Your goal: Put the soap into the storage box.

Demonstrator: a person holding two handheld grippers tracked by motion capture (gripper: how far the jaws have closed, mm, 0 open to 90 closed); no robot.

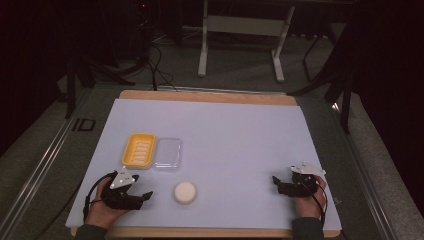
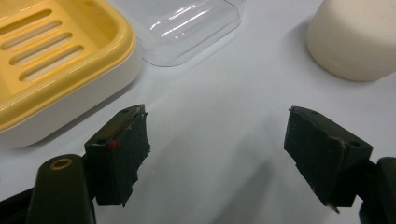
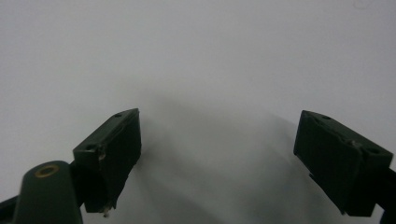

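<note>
We found the round white soap (image 1: 185, 192) lying on the tabletop (image 1: 240, 135) just to the right of the left hand-held gripper (image 1: 146, 196), whose jaws stood wide and empty, while the right hand-held gripper (image 1: 275, 181), likewise wide and empty, sat well apart.

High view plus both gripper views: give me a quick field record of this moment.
surface: white sheet on a wooden table
soap dish: yellow, slotted
clear lid: touching the dish's right side
soap: round white bar, loose on the sheet
left gripper: open, empty, pointing at the soap
right gripper: open, empty, over bare sheet
</note>
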